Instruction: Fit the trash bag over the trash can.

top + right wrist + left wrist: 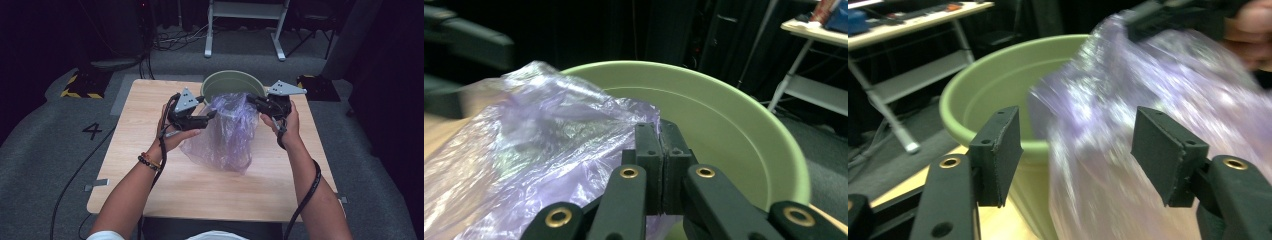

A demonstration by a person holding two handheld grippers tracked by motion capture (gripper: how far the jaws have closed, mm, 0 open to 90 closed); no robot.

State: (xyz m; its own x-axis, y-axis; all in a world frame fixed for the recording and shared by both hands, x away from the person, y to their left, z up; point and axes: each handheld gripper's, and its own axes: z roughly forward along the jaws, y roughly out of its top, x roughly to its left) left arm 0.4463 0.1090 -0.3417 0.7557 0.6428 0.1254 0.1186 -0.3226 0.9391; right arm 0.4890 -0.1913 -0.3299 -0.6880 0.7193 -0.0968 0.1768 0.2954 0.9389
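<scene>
With your right gripper [659, 150] clamped on the thin crinkly purple plastic bag [227, 132], re-pinch its rim with your wide-open, empty left gripper [1078, 155] before spreading it over the round green plastic bucket [232, 82]

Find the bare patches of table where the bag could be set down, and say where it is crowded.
Free: the table near edge, between the forearms, and the left strip beside the left gripper. Crowded: the far edge, where the bucket, bag and right gripper meet.
</scene>
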